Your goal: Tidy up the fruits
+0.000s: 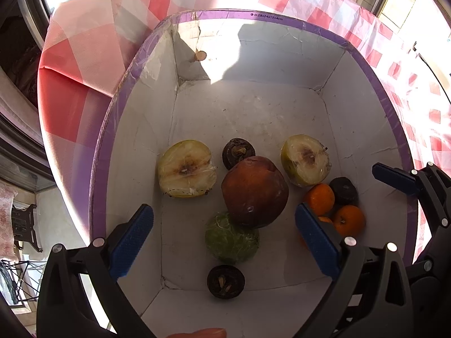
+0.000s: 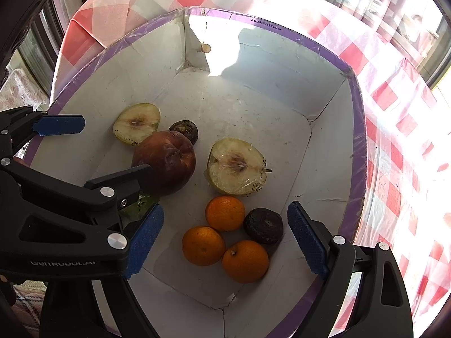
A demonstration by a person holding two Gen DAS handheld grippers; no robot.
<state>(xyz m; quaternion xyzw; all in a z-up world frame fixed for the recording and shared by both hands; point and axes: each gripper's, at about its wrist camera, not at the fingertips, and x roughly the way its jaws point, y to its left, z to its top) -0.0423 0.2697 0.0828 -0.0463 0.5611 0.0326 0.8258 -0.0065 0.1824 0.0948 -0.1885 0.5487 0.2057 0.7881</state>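
Left wrist view: left tool (image 1: 224, 235) stood wide, holding nothing, above the purple-rimmed box (image 1: 389, 107); red apple (image 1: 255, 191) lay centrally inside.

Right wrist view: right tool (image 2: 225, 238) stood wide, empty, over three oranges (image 2: 224, 213) near the box's right wall.

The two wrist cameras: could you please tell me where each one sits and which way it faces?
Left wrist: on the open left gripper, looking down into the purple-rimmed box; a fingertip shows at the bottom edge.
Right wrist: on the open right gripper, above the oranges; the left gripper crosses its left side.
Shared: the box, red apple, both pear halves, and checkered cloth.
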